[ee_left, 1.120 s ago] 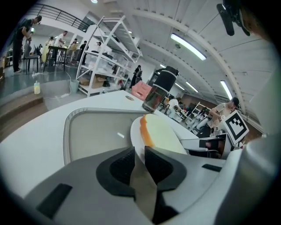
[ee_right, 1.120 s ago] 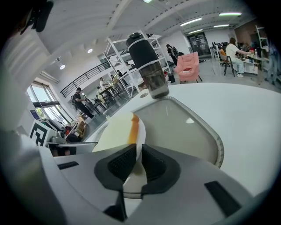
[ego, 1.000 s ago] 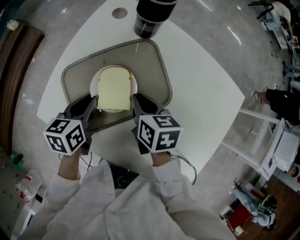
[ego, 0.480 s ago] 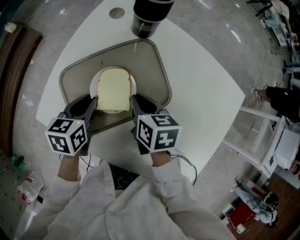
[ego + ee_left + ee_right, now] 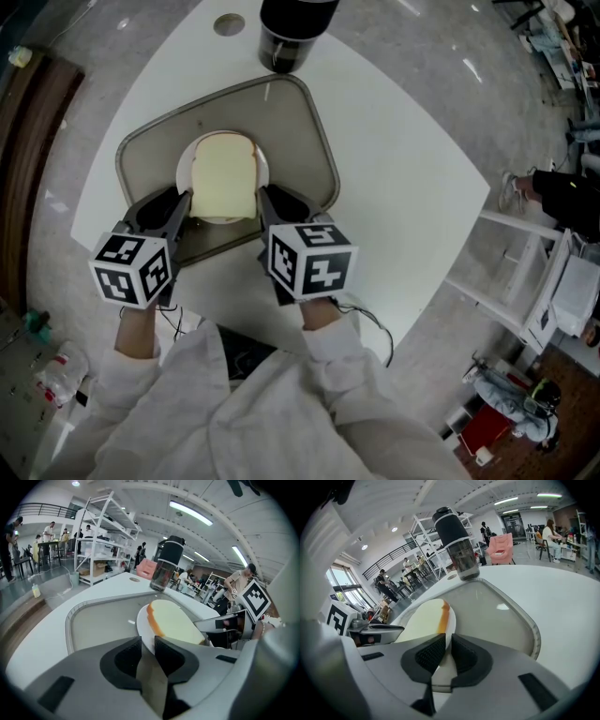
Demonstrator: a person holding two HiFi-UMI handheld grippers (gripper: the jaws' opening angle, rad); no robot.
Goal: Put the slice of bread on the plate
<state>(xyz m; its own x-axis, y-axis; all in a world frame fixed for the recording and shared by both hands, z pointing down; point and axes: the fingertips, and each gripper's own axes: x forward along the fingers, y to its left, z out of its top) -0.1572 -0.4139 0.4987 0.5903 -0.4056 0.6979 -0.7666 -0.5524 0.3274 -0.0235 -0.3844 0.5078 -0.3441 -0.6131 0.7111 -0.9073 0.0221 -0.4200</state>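
A pale slice of bread point(image 5: 224, 174) lies flat on a small white plate point(image 5: 183, 167) inside a grey tray point(image 5: 302, 141). My left gripper point(image 5: 187, 202) is shut on the plate's near left rim, and my right gripper point(image 5: 265, 200) on its near right rim. In the left gripper view the plate point(image 5: 142, 622) runs into the narrow slot between the left gripper's point(image 5: 147, 645) jaws, with the bread point(image 5: 176, 623) just beyond. In the right gripper view the plate's edge point(image 5: 452, 629) sits between the right gripper's point(image 5: 447, 647) jaws beside the bread point(image 5: 426, 620).
A black tumbler point(image 5: 286, 37) stands just past the tray's far edge on the white table point(image 5: 403, 178). The tray's raised rim point(image 5: 520, 616) surrounds the plate. White shelving point(image 5: 525, 281) and floor clutter lie off the table's right side.
The whole scene has drifted slightly up and left in the head view. Both grippers keep the same hold on the plate, and the bread has not shifted on it.
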